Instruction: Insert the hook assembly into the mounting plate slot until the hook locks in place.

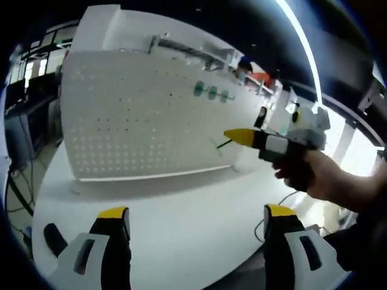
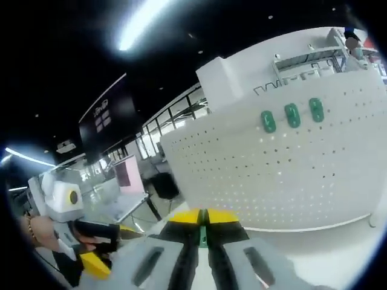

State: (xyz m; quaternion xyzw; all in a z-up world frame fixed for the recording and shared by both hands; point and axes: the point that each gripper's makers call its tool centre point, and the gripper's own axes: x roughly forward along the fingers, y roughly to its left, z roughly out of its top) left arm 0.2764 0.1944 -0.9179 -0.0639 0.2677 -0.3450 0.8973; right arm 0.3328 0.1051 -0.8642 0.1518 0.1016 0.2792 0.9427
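Note:
A white perforated mounting plate (image 1: 145, 115) stands upright on the table; it also shows in the right gripper view (image 2: 284, 175). Three green hook bases (image 1: 211, 92) sit high on its face (image 2: 292, 115). My right gripper (image 1: 237, 136), held by a hand, points at the plate from the right, shut on a thin green hook (image 1: 224, 144) whose tip is close to the plate. In its own view the right gripper (image 2: 204, 217) is shut on the green hook (image 2: 203, 237). My left gripper (image 1: 196, 214) is open over the table with nothing between its jaws, and appears at the left (image 2: 97, 263).
The white table (image 1: 181, 199) runs in front of the plate. A wire rack (image 1: 187, 51) sits along the plate's top. Black cables (image 1: 18, 193) hang off the left side, and a small black object (image 1: 51, 237) lies near the left jaw.

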